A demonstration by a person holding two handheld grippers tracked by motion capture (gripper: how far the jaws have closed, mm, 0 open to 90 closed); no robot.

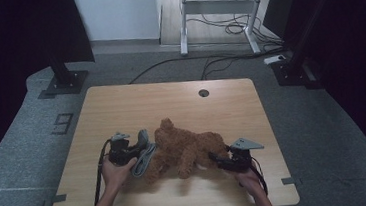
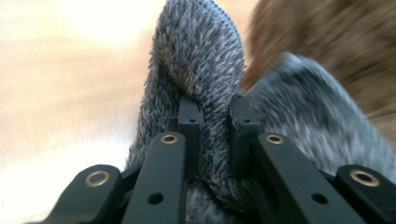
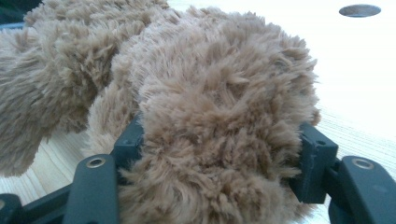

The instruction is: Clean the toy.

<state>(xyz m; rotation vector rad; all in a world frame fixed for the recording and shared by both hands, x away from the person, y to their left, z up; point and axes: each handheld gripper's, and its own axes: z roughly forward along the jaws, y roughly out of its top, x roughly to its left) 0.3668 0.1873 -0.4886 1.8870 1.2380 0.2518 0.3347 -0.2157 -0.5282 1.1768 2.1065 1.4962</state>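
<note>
A brown plush teddy bear [image 1: 184, 145] lies on its side in the middle of the wooden table [image 1: 170, 99]. A grey fuzzy cloth [image 1: 144, 156] rests against the bear's left end. My left gripper [image 1: 134, 150] is shut on a fold of this grey cloth [image 2: 201, 51], which is pinched thin between its jaws [image 2: 214, 109]. At the bear's right end, my right gripper [image 1: 217, 157] is shut on a thick furry part of the bear [image 3: 219, 107]. The fur bulges between its wide-set jaws [image 3: 223, 147]. Which part of the bear this is, I cannot tell.
A round cable hole [image 1: 203, 92] sits near the table's far edge. Beyond the table stand a white-legged desk [image 1: 223, 9] with floor cables, and black stand bases at far left [image 1: 64, 83] and far right [image 1: 293, 70]. The person's forearms enter from the near edge.
</note>
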